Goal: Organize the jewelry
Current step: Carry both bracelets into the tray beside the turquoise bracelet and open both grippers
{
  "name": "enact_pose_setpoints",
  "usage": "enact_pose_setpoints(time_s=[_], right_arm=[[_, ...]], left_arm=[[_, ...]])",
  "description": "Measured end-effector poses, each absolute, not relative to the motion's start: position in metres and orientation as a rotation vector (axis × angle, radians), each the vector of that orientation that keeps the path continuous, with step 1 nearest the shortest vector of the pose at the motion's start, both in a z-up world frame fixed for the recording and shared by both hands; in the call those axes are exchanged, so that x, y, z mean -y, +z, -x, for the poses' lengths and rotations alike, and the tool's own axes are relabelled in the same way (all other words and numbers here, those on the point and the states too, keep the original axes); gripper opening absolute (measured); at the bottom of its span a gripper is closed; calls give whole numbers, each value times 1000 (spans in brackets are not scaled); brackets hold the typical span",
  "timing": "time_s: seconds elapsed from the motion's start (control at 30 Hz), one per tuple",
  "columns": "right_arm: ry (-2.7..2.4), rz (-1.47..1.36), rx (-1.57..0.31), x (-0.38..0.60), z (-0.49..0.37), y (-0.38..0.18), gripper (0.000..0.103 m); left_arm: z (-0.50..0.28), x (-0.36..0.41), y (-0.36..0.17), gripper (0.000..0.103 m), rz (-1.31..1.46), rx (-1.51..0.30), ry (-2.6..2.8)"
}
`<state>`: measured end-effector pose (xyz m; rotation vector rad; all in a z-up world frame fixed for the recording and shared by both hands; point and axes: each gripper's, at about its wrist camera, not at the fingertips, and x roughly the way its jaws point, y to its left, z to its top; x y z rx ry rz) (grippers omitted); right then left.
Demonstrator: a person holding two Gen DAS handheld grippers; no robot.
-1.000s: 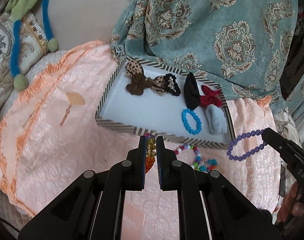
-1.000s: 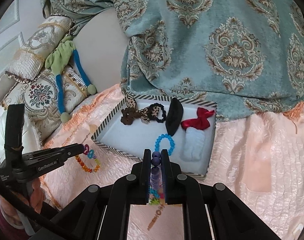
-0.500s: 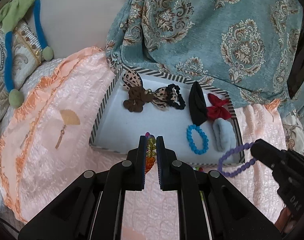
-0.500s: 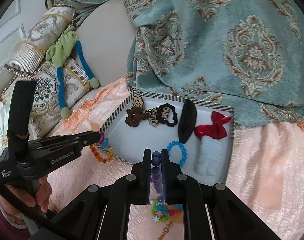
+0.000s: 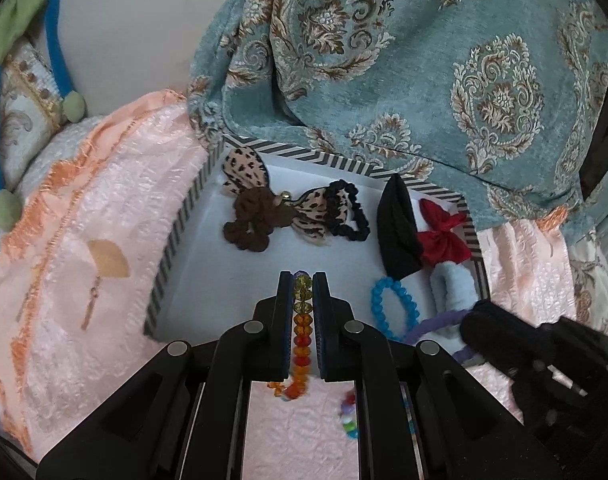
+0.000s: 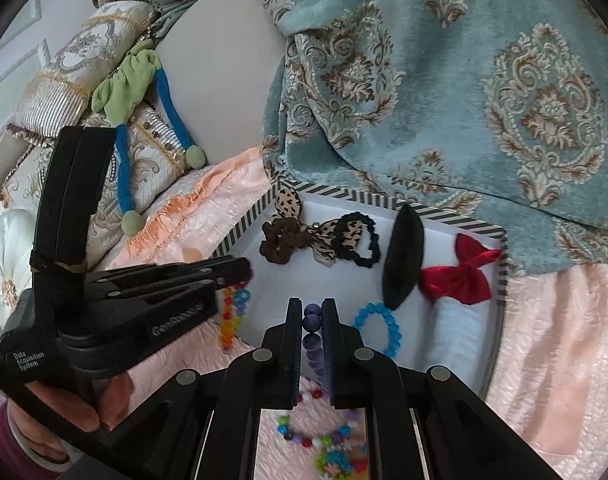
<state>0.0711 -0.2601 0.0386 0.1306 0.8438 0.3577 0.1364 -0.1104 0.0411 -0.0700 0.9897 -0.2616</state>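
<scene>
In the left wrist view, the left gripper [image 5: 303,280] sits at the lower middle of the frame with its jaws drawn narrow, clamped on an amber and orange bead bracelet [image 5: 302,332] that runs down between the fingers and curls out below them; its tip reaches over the near edge of a striped-rimmed tray [image 5: 172,240] with a white floor, which fills the middle of the frame; inside the tray, toward the top, lie a brown scrunchie [image 5: 250,216], a leopard-print bow [image 5: 246,168] and a black scrunchie [image 5: 349,216]; to the right lie a black hair clip [image 5: 397,228], a red bow [image 5: 443,236], a pale blue scrunchie [image 5: 453,288] and a blue bead bracelet [image 5: 393,308]; the right gripper [image 5: 483,326] enters from the lower right, holding a purple bead bracelet [image 5: 435,324] beside the blue one; a teal patterned blanket [image 5: 443,80] covers the top, and a pink bedspread [image 5: 84,240] lies at the left.

In the right wrist view, the right gripper [image 6: 312,308] at the lower middle is closed narrowly on the purple bead bracelet [image 6: 312,320], over the tray's [image 6: 244,224] near edge; the blue bead bracelet [image 6: 377,330] lies just right of its tip; the left gripper [image 6: 240,270] comes in from the left, held by a hand [image 6: 64,404] at the lower left, with its bead bracelet [image 6: 232,320] hanging at the tray's left corner; a multicoloured bead string [image 6: 323,444] lies on the bedspread [image 6: 543,340] at the bottom, outside the tray.
</scene>
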Motion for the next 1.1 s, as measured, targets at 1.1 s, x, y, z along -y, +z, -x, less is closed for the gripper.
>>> enact_pose_setpoints(time_s=[1.1], right_arm=[[268, -105, -966, 264, -179, -40, 30]], left_arm=[[-199, 90, -33, 14, 121, -1118, -110]])
